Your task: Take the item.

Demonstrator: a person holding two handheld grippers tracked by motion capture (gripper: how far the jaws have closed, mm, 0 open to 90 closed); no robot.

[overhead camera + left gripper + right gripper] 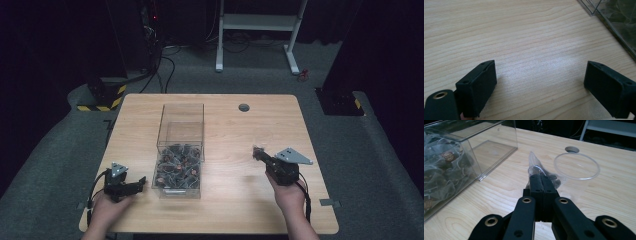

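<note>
A clear plastic box (182, 125) stands on the table, left of centre. Its near half is full of several mesh tea bags (177, 170) with dark leaves, also close at the left in the right gripper view (441, 175). My right gripper (541, 180) is shut on one see-through tea bag (534, 161) that sticks out past its tips. Just beyond it is the rim of a clear cup (576, 166). In the high view the right gripper (257, 151) is held right of the box. My left gripper (141, 181) rests low at the box's near left corner, open (540, 75) and holding nothing.
The wooden table (240, 125) has a round cable hole (244, 107) at the back, seen behind the cup (572, 149). The box's corner (614, 22) is at the upper right of the left gripper view. Dark stands and a white frame stand on the floor beyond.
</note>
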